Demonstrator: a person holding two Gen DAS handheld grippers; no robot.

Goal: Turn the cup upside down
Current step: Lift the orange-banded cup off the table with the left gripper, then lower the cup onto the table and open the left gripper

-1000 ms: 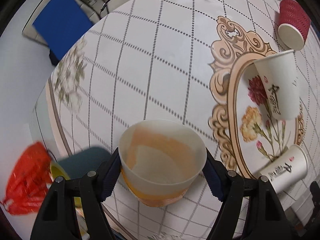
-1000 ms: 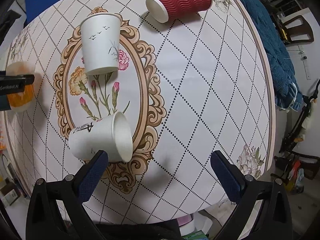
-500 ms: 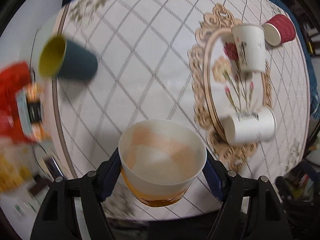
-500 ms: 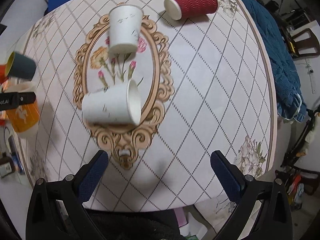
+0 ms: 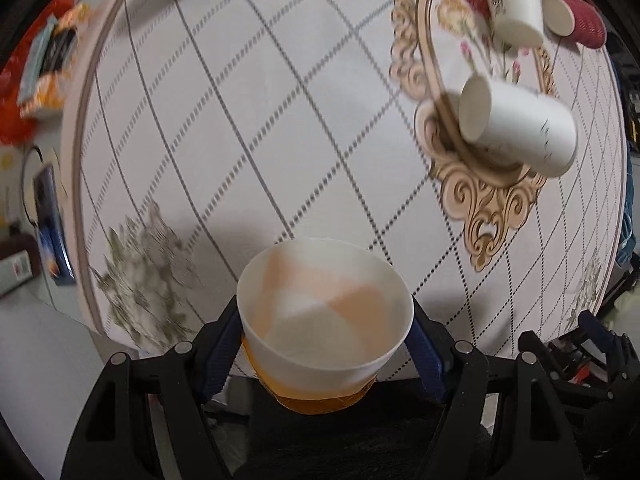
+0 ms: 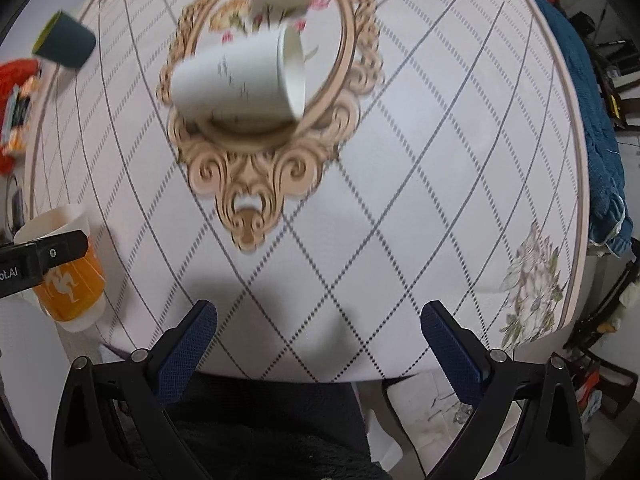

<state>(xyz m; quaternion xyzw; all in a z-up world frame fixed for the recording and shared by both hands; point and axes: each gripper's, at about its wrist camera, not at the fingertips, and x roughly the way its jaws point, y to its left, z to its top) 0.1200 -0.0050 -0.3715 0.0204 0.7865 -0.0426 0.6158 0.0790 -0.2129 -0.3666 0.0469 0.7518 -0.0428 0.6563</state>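
Observation:
My left gripper is shut on an orange and white paper cup, mouth facing the camera, held near the table's near edge. The same cup shows upright at the far left of the right wrist view, with a black finger across it. My right gripper is open and empty above the near edge of the table. A white paper cup lies on its side on the ornate oval print; it also shows in the left wrist view.
A second white cup stands mouth down on the oval. A red ribbed cup lies at the far edge. A dark teal cup lies at the far left. Orange packets and a blue cloth lie off the table edges.
Both grippers have pulled back toward the near edge of the table. The left one still holds the orange cup, and the view has swung so the teal cup sits at the top.

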